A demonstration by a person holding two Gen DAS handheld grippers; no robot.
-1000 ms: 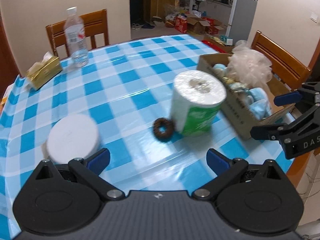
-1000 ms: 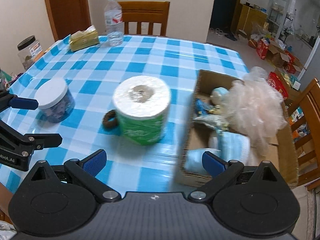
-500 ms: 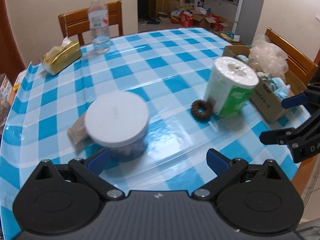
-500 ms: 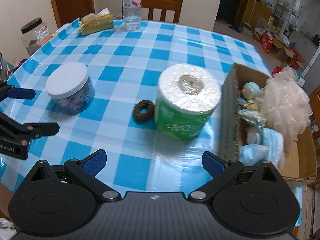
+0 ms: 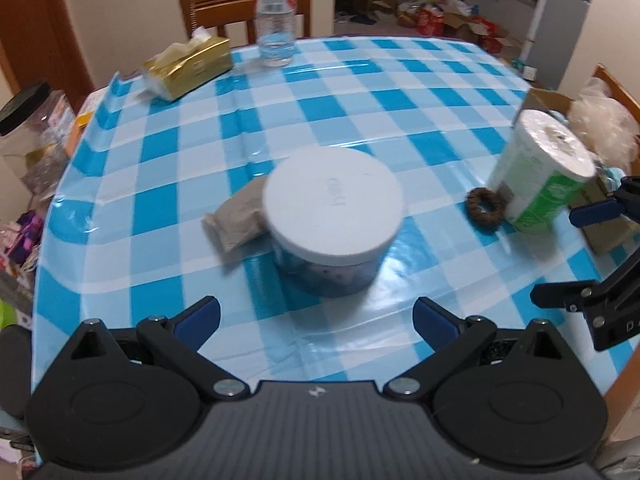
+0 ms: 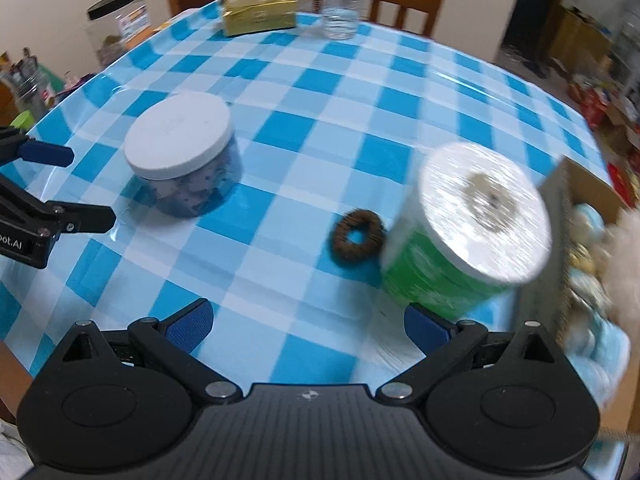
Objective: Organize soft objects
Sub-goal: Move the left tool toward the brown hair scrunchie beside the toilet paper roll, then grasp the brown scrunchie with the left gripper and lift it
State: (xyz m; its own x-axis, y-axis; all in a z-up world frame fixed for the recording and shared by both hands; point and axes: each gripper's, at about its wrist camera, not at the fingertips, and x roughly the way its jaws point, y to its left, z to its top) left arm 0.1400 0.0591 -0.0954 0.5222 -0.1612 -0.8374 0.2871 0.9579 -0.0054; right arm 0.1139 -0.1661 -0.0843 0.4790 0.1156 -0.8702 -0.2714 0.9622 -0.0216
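1. Left wrist view: checked table [image 5: 320, 92], cardboard box [image 5: 546, 100] of soft things at its right edge
2. Tissue roll [image 6: 464, 232] touching box, brown hair tie [image 6: 357, 237] beside roll
3. White-lidded jar [image 5: 334, 216] before left gripper [image 5: 316, 316], grey pouch [image 5: 236, 220] behind it
4. Both left and right gripper [image 6: 306, 322] spread wide, empty

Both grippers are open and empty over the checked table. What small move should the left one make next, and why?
Probably ease the left gripper forward so its open jaws straddle the white-lidded jar: the jar sits centred just ahead of it, while the brown ring and the paper roll lie nearer the right gripper.
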